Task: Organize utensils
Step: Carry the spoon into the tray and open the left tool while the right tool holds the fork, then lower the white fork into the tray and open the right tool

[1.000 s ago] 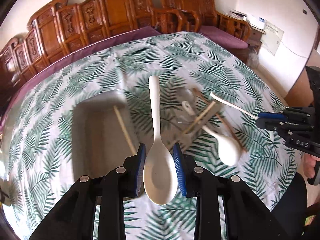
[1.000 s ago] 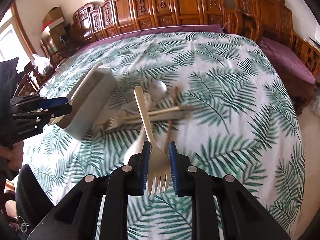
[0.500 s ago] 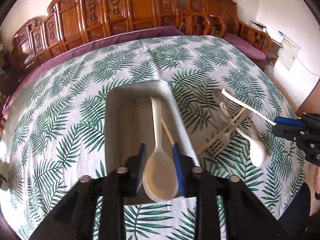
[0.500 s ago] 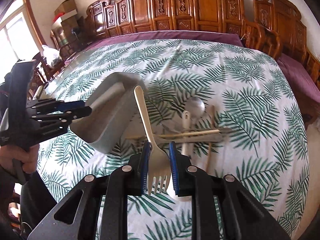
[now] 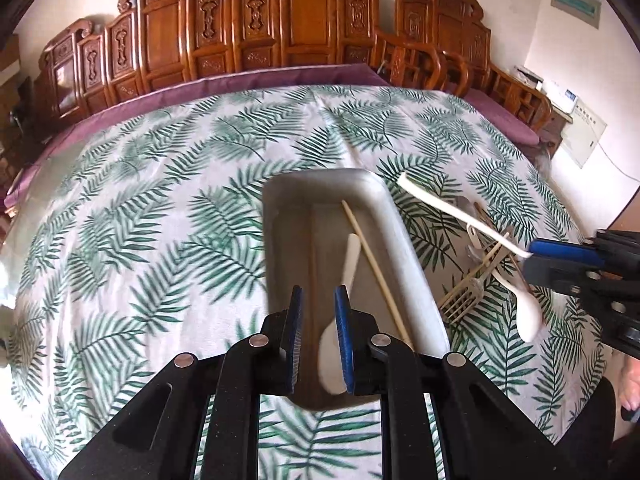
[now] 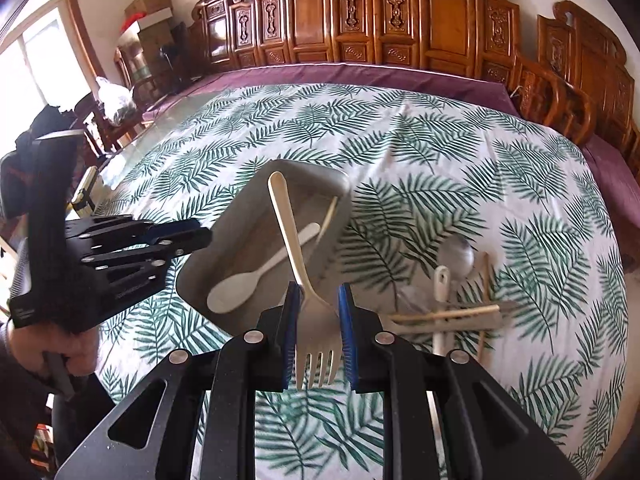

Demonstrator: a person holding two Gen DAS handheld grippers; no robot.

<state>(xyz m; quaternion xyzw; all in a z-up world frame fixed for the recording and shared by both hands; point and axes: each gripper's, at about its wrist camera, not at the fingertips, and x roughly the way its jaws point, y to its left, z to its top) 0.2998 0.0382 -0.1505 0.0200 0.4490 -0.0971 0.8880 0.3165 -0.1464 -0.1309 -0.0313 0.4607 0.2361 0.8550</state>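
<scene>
A grey rectangular tray (image 5: 404,248) (image 6: 240,216) sits on the leaf-print tablecloth. In it lie a white spoon (image 5: 351,256) (image 6: 236,292) and a wooden chopstick (image 5: 376,264) (image 6: 330,212). My left gripper (image 5: 318,300) (image 6: 205,234) hovers over the tray's near end; its jaws are closing with nothing between them, and the spoon lies below, free. My right gripper (image 6: 318,308) (image 5: 530,258) is shut on the head of a cream fork (image 6: 316,320) (image 5: 440,208), whose handle reaches out above the tray.
A loose pile of utensils (image 6: 444,312) (image 5: 472,292) lies right of the tray: chopsticks, a wooden fork, a white spoon (image 5: 526,312) and a clear spoon. Carved wooden chairs (image 5: 288,28) line the table's far side. A person's hand (image 6: 68,352) holds the left gripper.
The left gripper carried the white spoon over the tray and let it go; the spoon now lies inside. The right gripper brought the fork leftward, up to the tray.
</scene>
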